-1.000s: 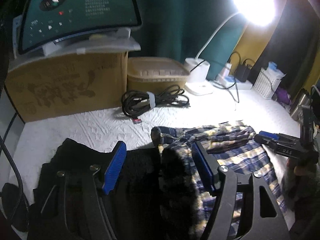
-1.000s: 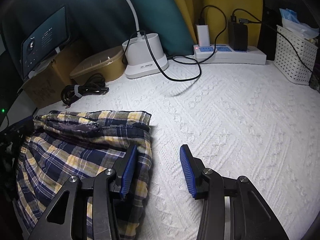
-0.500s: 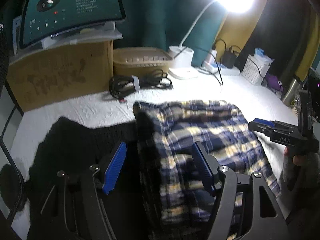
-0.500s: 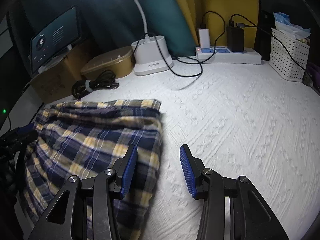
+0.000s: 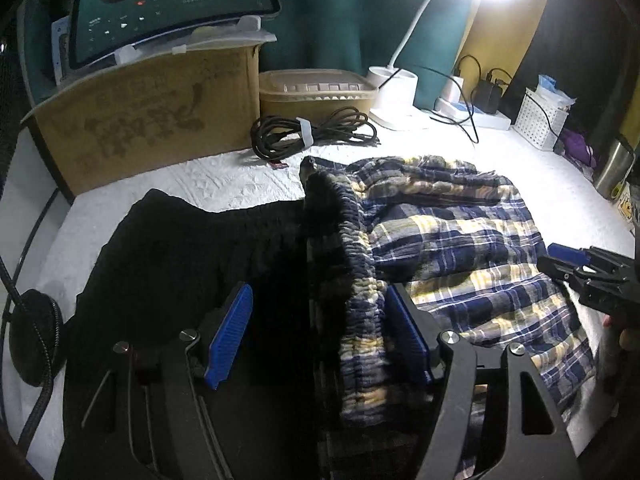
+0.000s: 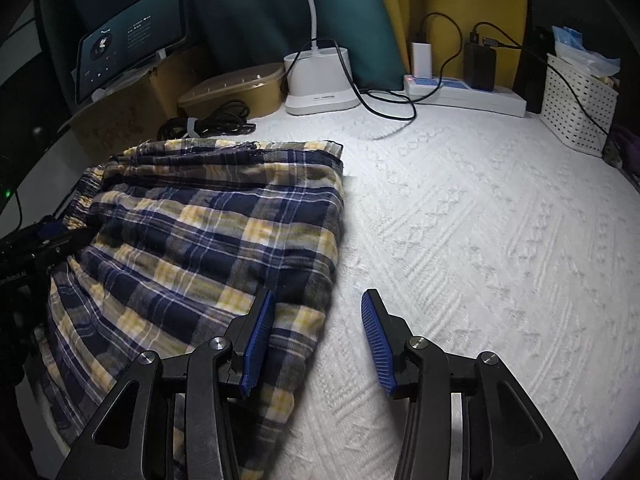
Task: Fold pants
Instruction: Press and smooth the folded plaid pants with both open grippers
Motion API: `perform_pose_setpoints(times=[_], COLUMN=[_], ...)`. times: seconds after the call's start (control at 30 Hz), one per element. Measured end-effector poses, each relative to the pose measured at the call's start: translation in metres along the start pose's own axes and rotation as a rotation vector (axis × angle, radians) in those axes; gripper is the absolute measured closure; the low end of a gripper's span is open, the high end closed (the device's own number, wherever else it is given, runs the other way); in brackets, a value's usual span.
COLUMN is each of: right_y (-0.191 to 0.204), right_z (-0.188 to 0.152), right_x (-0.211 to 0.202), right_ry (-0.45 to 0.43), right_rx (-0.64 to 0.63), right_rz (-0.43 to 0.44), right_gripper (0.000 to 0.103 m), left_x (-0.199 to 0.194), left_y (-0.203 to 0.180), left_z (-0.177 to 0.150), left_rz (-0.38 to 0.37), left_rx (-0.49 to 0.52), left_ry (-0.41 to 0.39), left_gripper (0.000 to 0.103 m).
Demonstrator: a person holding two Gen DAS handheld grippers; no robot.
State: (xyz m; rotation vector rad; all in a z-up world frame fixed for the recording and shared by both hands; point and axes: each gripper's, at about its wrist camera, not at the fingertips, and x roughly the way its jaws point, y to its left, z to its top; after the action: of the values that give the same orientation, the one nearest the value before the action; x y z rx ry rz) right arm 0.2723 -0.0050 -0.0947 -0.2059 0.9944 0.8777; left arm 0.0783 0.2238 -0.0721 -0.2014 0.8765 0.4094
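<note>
Plaid pants (image 6: 208, 240) lie folded into a compact block on the left of the white surface (image 6: 480, 240), with the elastic waistband (image 5: 352, 264) bunched at the left edge next to a black garment (image 5: 180, 264). Left tool (image 5: 316, 332) is spread, waistband between its pads but not pinched; right tool (image 6: 316, 340) is opening, only the pants' near-right corner under it. We judge the fold mostly done, with tidying the waistband left.

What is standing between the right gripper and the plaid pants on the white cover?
Nothing visible. The right gripper sits directly at the right edge of the navy-and-yellow plaid cloth pants; its left finger is over the fabric, its right finger over the bare white textured bed cover. Its jaws are opening, gripping nothing.
</note>
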Motion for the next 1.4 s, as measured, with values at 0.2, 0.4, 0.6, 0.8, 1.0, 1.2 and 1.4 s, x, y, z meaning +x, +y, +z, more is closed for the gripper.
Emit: perform_pose_setpoints(times=[0.2, 0.4, 0.6, 0.8, 1.0, 1.2, 1.4], right_y=[-0.001, 0.01, 0.02, 0.024, 0.027, 0.027, 0.026], right_z=[-0.008, -0.022, -0.037, -0.055, -0.065, -0.077, -0.085], right_x=[-0.014, -0.025, -0.031, -0.039, -0.052, -0.058, -0.067], right_ry=[-0.011, -0.006, 0.007, 0.021, 0.01, 0.009, 0.0], right_rx=[0.007, -0.012, -0.026, -0.041, -0.045, -0.042, -0.037], right_rz=[0.001, 0.011, 0.013, -0.018, -0.032, -0.04, -0.046], right_gripper=[0.056, 0.056, 0.056, 0.056, 0.056, 0.056, 0.056], left_x=[-0.026, -0.027, -0.021, -0.021, -0.036, -0.039, -0.035], left_y=[-0.013, -0.026, -0.022, -0.013, -0.011, -0.017, -0.015], left_z=[-0.004, -0.018, -0.037, -0.049, -0.057, -0.066, -0.075], left_rz=[-0.093, -0.106, -0.092, -0.081, -0.111, -0.117, -0.091], left_rx=[0.016, 0.054, 0.042, 0.026, 0.003, 0.025, 0.018], left_ry=[-0.056, -0.032, 0.007, 0.004, -0.043, -0.038, -0.016], left_gripper=[0.033, 0.033, 0.033, 0.033, 0.033, 0.033, 0.033])
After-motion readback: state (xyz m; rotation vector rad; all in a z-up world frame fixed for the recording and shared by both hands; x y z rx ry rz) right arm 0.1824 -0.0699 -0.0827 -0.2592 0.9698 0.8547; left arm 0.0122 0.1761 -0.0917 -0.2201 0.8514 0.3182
